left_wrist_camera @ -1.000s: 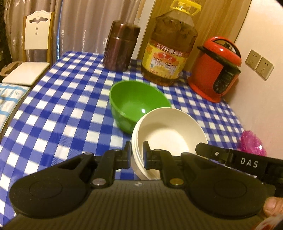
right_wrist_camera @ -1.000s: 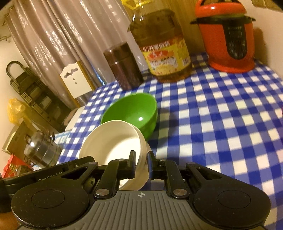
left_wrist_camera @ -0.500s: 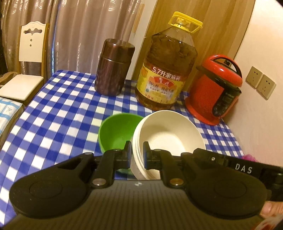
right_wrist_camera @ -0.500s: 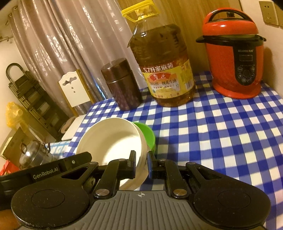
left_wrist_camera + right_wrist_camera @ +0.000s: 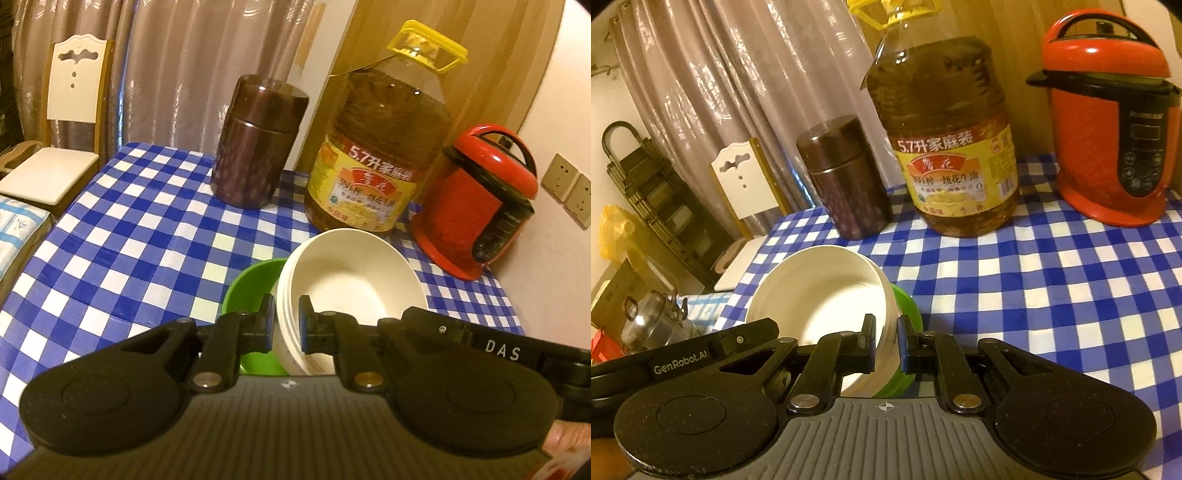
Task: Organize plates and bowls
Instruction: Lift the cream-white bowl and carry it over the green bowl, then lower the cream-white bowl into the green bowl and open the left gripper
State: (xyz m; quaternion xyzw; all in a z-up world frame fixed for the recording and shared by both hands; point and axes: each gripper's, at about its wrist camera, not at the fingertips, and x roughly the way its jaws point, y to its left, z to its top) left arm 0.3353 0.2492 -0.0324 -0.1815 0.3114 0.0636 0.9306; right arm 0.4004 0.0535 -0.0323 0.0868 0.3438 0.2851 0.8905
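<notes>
A stack of white bowls (image 5: 351, 284) is held between both grippers, tilted, over the blue checked table. My left gripper (image 5: 287, 325) is shut on the stack's left rim. My right gripper (image 5: 887, 341) is shut on the stack's (image 5: 820, 295) right rim. A green bowl (image 5: 251, 291) sits on the table just behind and below the stack, mostly hidden by it; in the right wrist view only its edge (image 5: 907, 306) shows. Each gripper's body appears in the other's view.
At the back of the table stand a brown canister (image 5: 258, 140), a large oil bottle (image 5: 380, 147) and a red pressure cooker (image 5: 480, 203). A white chair (image 5: 55, 147) stands past the table's left edge. A wall with sockets (image 5: 569, 188) is on the right.
Both grippers have carried the white bowl stack forward and over the green bowl, which is now largely covered. The canister, bottle and cooker look closer.
</notes>
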